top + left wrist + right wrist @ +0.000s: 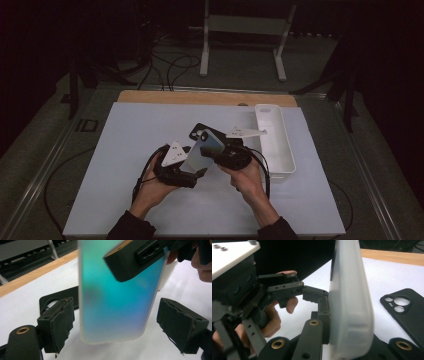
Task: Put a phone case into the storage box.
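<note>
A frosted phone case (202,150) with a blue-teal sheen is held up over the middle of the white table. My right gripper (220,147) is shut on its upper end; in the right gripper view the case (350,302) stands edge-on, with one jaw pressed against its left face. My left gripper (120,322) is open, its two pads standing apart on either side of the case's lower end (117,302) without touching it. A black phone case (197,131) lies flat on the table just behind the grippers, camera cut-outs showing (407,310).
A long white tray (272,140) stands to the right of my hands, reaching toward the back. The white mat (125,150) covers the table, with a wooden strip (200,97) along the far edge. Cables and a white frame sit on the floor beyond.
</note>
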`<action>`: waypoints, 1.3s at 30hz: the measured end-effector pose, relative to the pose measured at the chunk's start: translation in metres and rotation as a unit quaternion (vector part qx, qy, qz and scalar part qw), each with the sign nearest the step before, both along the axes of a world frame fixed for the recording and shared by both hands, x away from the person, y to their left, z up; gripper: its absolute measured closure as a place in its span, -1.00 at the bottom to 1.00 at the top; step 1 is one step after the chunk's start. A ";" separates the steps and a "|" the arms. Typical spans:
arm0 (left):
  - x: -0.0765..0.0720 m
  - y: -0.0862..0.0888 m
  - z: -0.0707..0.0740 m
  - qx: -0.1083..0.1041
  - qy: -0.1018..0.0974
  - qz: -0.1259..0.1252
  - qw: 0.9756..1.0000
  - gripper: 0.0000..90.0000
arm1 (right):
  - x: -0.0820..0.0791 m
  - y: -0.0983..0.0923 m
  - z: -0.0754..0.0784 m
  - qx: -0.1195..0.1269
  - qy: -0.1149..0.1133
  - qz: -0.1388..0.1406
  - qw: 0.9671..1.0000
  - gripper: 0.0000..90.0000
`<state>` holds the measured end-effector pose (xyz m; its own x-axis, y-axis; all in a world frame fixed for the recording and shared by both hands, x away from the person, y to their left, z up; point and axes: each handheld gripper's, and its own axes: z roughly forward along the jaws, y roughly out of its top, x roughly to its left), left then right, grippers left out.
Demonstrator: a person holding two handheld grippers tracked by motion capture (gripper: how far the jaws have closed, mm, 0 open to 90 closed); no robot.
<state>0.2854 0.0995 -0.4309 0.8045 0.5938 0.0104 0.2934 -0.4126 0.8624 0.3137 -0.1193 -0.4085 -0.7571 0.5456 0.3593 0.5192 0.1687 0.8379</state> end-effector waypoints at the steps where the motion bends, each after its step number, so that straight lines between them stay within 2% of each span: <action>1: 0.000 0.001 0.000 -0.003 0.002 -0.002 1.000 -0.65 | 0.000 -0.001 0.000 0.001 -0.001 0.002 1.000 0.94; 6: 0.001 0.006 0.002 -0.021 0.012 -0.019 1.000 -0.65 | -0.003 -0.007 0.004 0.002 -0.014 0.015 1.000 0.94; 11: 0.000 0.007 0.003 -0.031 0.013 -0.033 0.999 -0.64 | -0.007 -0.010 0.010 0.003 -0.024 0.031 0.999 0.94; 19: 0.001 0.006 0.003 -0.033 0.024 -0.048 0.998 -0.63 | -0.011 -0.013 0.015 0.005 -0.037 0.054 0.998 0.93; 23: 0.001 0.006 0.002 -0.036 0.031 -0.060 0.997 -0.55 | -0.013 -0.013 0.017 0.007 -0.047 0.074 0.996 0.93; 28: 0.000 0.005 0.002 -0.048 0.040 -0.084 0.995 -0.39 | -0.016 -0.012 0.020 0.006 -0.060 0.102 0.993 0.93; 34: 0.000 0.006 0.002 -0.064 0.054 -0.113 0.990 -0.19 | -0.019 -0.011 0.024 -0.001 -0.081 0.132 0.988 0.94; 35: 0.000 0.006 0.002 -0.064 0.054 -0.116 0.990 -0.15 | -0.020 -0.011 0.025 -0.002 -0.085 0.139 0.987 0.94; 39: 0.000 0.007 0.002 -0.063 0.061 -0.131 0.988 0.01 | -0.021 -0.013 0.026 -0.008 -0.093 0.148 0.985 0.93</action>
<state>0.2853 0.1062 -0.4291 0.9215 0.3557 -0.1560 0.2951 -0.3798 0.8767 0.2928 -0.1324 -0.3821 -0.9354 0.2963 0.1928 0.2835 0.3028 0.9099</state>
